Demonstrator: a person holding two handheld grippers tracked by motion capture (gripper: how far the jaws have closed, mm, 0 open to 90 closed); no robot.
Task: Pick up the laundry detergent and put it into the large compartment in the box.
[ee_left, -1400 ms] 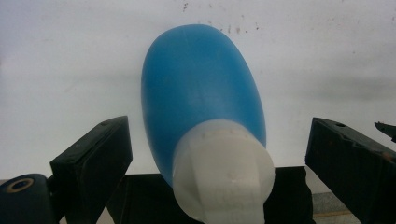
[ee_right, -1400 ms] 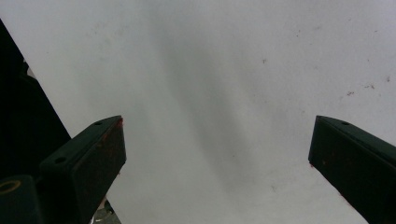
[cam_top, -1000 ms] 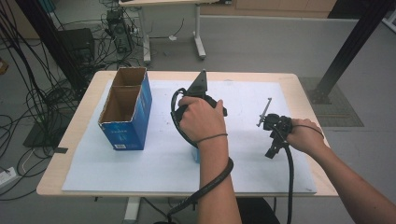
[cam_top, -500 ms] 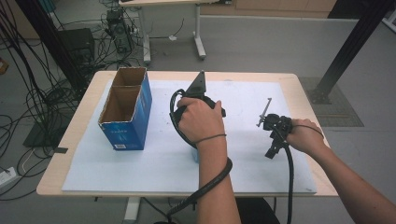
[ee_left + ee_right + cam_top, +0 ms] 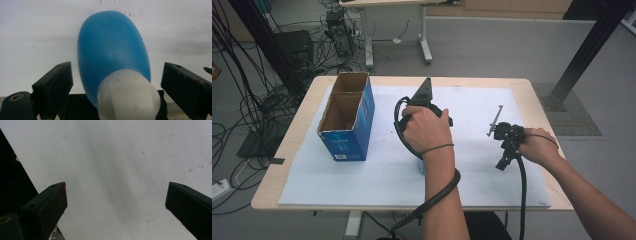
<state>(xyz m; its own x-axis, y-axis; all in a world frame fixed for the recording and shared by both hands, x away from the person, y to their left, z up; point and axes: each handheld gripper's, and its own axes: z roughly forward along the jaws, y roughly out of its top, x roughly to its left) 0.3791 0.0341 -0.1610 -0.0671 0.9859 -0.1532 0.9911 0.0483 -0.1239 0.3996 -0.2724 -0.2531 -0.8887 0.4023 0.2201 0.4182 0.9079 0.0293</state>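
Left gripper [image 5: 117, 82], jaws just closing but not yet touching, straddles a blue bottle [image 5: 113, 55] for pickup while the right gripper [image 5: 116, 202] idles wide open

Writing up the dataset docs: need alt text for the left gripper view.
A blue bottle with a white cap lies on a white surface between the left gripper's two black jaws, which have just been closing but stand clear of it.

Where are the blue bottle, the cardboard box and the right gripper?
blue bottle [image 5: 112, 47], left gripper view, its blue body.
cardboard box [image 5: 344, 142], high view, its blue front wall.
right gripper [image 5: 116, 202], right gripper view, midway between its fingertips.
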